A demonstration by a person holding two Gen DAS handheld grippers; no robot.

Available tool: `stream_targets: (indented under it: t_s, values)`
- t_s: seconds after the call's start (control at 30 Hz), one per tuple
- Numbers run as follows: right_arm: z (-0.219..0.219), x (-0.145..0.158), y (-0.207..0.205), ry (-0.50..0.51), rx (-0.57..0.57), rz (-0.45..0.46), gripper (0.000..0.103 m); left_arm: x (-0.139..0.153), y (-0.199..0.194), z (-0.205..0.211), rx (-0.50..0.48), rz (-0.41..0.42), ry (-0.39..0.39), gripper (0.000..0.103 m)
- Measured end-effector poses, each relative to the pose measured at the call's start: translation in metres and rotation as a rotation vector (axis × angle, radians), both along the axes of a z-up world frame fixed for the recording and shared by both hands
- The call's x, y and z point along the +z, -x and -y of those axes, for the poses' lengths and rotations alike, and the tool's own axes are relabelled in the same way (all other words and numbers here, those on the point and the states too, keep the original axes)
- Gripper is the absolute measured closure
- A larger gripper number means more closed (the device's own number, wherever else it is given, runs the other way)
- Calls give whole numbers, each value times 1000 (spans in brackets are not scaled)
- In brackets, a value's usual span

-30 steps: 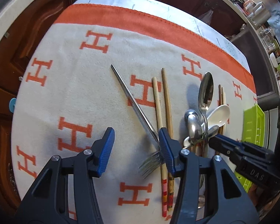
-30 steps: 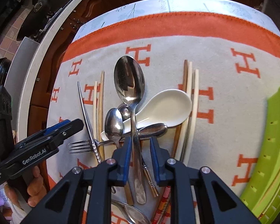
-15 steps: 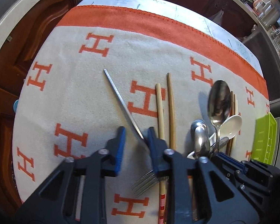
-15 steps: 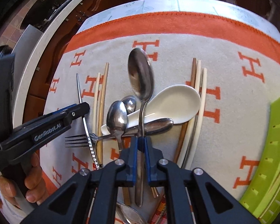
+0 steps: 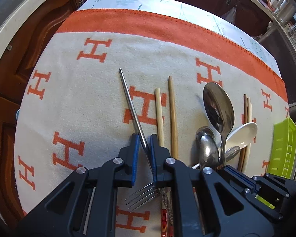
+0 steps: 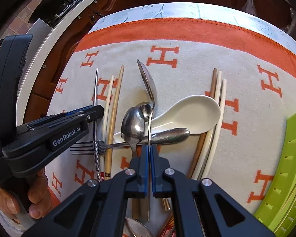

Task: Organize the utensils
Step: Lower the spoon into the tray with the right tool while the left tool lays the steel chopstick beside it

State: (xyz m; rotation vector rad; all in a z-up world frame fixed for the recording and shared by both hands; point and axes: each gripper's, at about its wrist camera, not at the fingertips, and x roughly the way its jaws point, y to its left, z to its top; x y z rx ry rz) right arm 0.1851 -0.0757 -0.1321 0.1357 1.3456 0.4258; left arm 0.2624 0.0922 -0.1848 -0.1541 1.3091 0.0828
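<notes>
Utensils lie on a cream cloth with orange H marks (image 6: 197, 73). My left gripper (image 5: 144, 138) points down over a thin metal chopstick (image 5: 131, 102). Its jaws are closing, with the stick between the blue pads, against the right pad and with a gap on the left. My right gripper (image 6: 149, 147) is shut on the handle of the large metal spoon (image 6: 148, 83), which is turned on its edge. The same spoon (image 5: 219, 106) shows its bowl in the left wrist view. A fork (image 6: 82, 148) lies crosswise under the pile.
Two small metal spoons (image 6: 133, 126) and a white ceramic spoon (image 6: 187, 110) are heaped by the large spoon. A wooden chopstick pair (image 6: 113, 114) lies left and more chopsticks (image 6: 217, 102) lie right. A green slotted tray (image 6: 292, 167) sits at the right edge. A hand (image 6: 35, 197) holds the left gripper (image 6: 97, 111).
The left jaws have narrowed from wide apart to close around the metal chopstick. The right jaws have shut on the large spoon's handle, and the spoon has rolled onto its edge.
</notes>
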Motion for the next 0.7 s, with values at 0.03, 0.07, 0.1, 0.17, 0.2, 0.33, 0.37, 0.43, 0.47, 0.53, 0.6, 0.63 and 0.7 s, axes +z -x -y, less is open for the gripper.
stream_targets:
  t_s: [0.03,0.07,0.1,0.17,0.2,0.33,0.37,0.43,0.47,0.53,0.6,0.63,0.7]
  values:
    - [0,0,1,-3,-3,3,101,-1,0,0,-3,4,-1,95]
    - [0,0,2,-7,-2,4,101,0,2,3,-8,8,1,97]
    - [1,0,3,-11,-6,1,101,1,4,4,-8,12,12,99]
    - [4,0,7,-21,-16,-3,101,1,6,4,-7,4,30,100]
    - [5,2,9,-26,-20,0,101,4,7,4,-8,6,37,100]
    - [16,14,16,-57,-51,17,101,23,16,5,-20,36,68,100]
    - [20,20,18,-66,-63,26,101,28,17,4,-23,41,73,100]
    - [27,29,23,-84,-78,39,101,40,22,6,-28,55,90,100]
    - [31,34,26,-93,-86,46,101,47,25,7,-31,65,98,100]
    - [38,43,33,-112,-101,60,101,58,31,10,-38,79,114,100]
    - [45,52,41,-130,-116,76,101,70,37,16,-47,93,133,100]
    - [52,57,47,-143,-126,86,101,77,40,20,-55,101,144,100]
    - [63,65,56,-170,-151,99,101,90,48,28,-77,117,157,100]
